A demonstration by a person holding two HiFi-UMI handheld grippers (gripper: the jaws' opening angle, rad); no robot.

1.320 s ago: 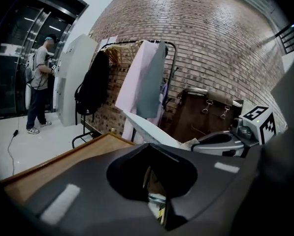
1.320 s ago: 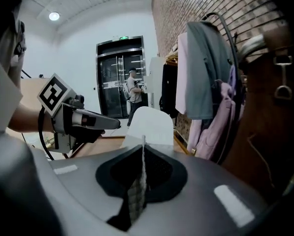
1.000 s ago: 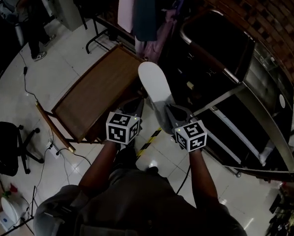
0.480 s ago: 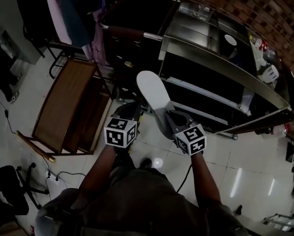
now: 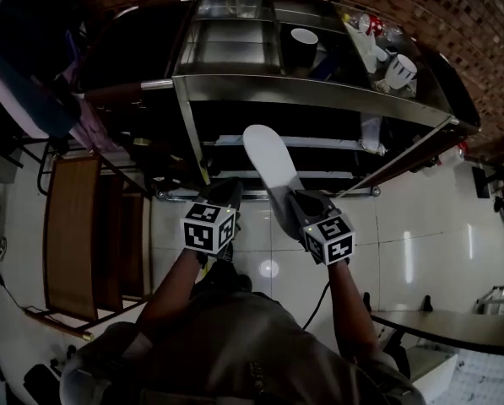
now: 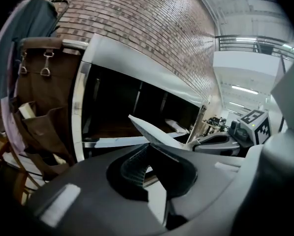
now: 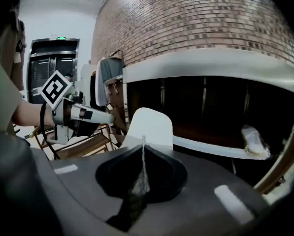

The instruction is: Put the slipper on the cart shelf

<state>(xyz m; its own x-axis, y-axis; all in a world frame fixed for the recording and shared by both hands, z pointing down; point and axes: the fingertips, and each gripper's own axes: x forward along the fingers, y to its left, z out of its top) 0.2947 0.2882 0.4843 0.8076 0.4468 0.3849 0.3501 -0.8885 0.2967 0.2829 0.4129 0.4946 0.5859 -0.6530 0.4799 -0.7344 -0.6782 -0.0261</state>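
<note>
A white slipper (image 5: 267, 159) sticks forward and up from my right gripper (image 5: 285, 197), which is shut on its near end. In the right gripper view the slipper (image 7: 150, 126) rises just past the closed jaws (image 7: 143, 149). It hangs in front of the steel cart (image 5: 311, 91), level with the pale edge of the cart shelf (image 7: 206, 149). A second pale slipper (image 7: 252, 141) lies on that shelf at the right. My left gripper (image 5: 228, 191) hovers beside the held slipper, shut on nothing (image 6: 147, 146).
Cups and a glass (image 5: 302, 36) stand on the cart's top. A brown wooden folding table (image 5: 66, 226) and hanging clothes (image 5: 32, 83) are at the left. A grey tabletop (image 5: 454, 327) shows at lower right. A brick wall (image 7: 211, 18) rises behind the cart.
The view has swung from the wooden folding table round to the cart, which now lies straight ahead. Both grippers keep their pose, and the slipper stays in the right one.
</note>
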